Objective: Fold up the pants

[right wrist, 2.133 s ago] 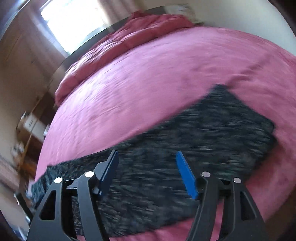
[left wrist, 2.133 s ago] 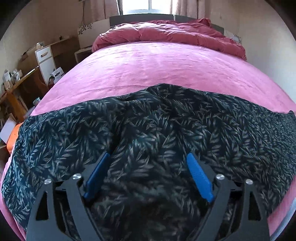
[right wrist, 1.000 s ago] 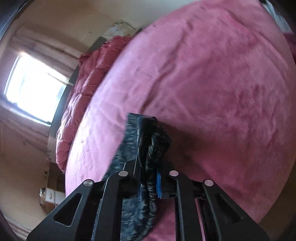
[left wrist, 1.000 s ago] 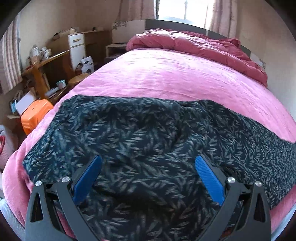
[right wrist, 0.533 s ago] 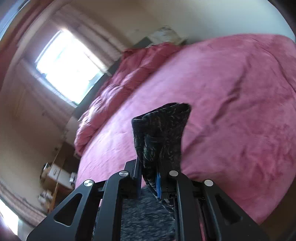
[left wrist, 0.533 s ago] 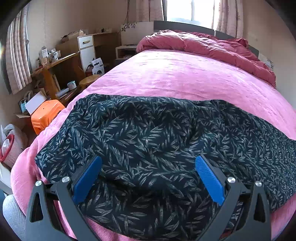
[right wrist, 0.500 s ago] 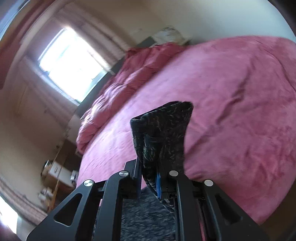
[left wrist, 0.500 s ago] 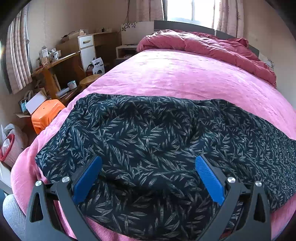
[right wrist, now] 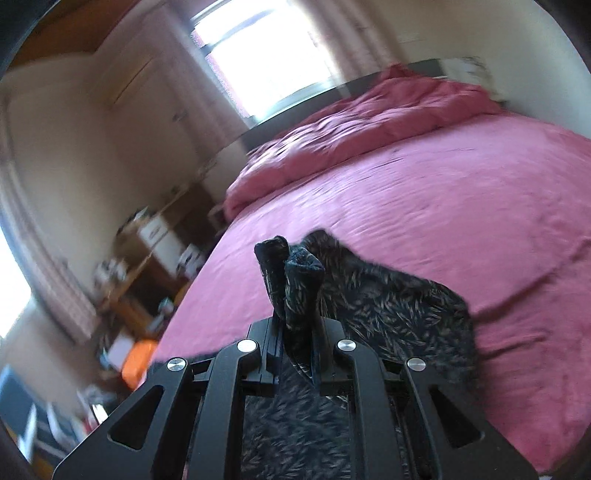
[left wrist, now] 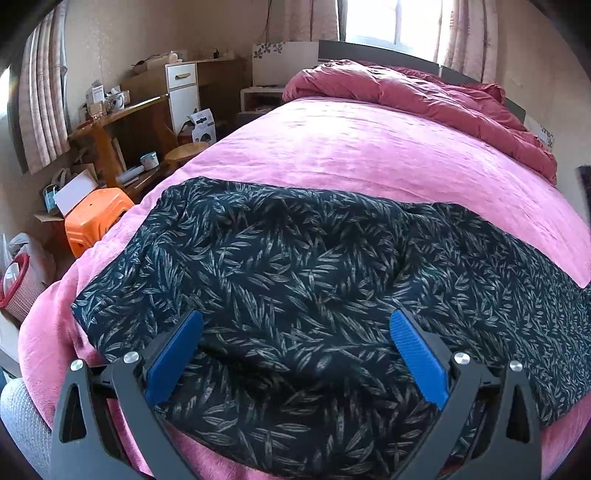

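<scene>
Pants [left wrist: 303, 280] are spread flat across the near end of the bed [left wrist: 369, 155], dark fabric with a pale leaf print, running sideways from the left edge of the mattress out past the right side of your left camera's view. The fabric has some soft ripples through the middle.

Your left tongs [left wrist: 295, 343] are wide open with the blue pads [left wrist: 173, 354] spread well apart, hovering over the near part of the pants and gripping nothing. I can't tell if the pads are actually brushing the cloth or just above it.

Your right tongs [right wrist: 295, 332] are clamped tight on a bunched-up end of the pants [right wrist: 291, 280], and that bunch sticks up out of the closed fingers while the rest of the fabric trails down onto the pink cover behind and to the right. That view is pretty blurry, so finer detail is lost.

Further up the bed there's a rumpled red duvet [left wrist: 406, 92] piled near the headboard under the window [left wrist: 373, 18]. Off the left side of the bed you've got an orange stool [left wrist: 96, 218], a wooden desk [left wrist: 122, 114] with clutter on it, and a white drawer unit [left wrist: 181, 88].
</scene>
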### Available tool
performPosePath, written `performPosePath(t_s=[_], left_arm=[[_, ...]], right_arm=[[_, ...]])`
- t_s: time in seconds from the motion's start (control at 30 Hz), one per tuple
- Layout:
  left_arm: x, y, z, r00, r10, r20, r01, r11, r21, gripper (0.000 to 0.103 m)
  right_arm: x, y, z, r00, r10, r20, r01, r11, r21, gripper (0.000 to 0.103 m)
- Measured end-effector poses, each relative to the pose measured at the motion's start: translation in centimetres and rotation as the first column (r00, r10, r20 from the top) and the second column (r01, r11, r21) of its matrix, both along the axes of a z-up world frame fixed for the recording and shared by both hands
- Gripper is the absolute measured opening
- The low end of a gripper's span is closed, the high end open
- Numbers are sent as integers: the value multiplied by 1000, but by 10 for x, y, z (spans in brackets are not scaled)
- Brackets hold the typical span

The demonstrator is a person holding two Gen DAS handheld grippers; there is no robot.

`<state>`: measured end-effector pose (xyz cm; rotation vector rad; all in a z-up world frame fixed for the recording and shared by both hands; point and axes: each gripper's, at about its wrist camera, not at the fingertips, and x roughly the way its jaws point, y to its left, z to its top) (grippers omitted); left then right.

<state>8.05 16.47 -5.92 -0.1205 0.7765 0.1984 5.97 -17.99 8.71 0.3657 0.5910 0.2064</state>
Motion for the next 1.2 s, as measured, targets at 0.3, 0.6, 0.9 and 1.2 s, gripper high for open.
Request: performPosePath(t_s=[0.3, 0.6, 0.9, 1.2], left_arm=[[-1, 2, 0, 1000, -8, 13, 8, 999, -37, 101], [-8, -10, 4, 993, -95, 63, 102, 988, -114, 101], [-12, -49, 14, 958, -265, 111, 282, 939, -194, 101], [32, -120, 16, 922, -387, 23, 382, 898, -218, 94]], right_arm=[[-5, 98, -125, 945, 192, -265, -268, 919, -289, 11], [-45, 88, -118, 911, 348, -222, -391, 900, -192, 62], [-48, 18, -76, 976, 162, -144, -192, 955, -227, 62], [-14, -72, -80, 981, -108, -162, 63, 964, -260, 43]])
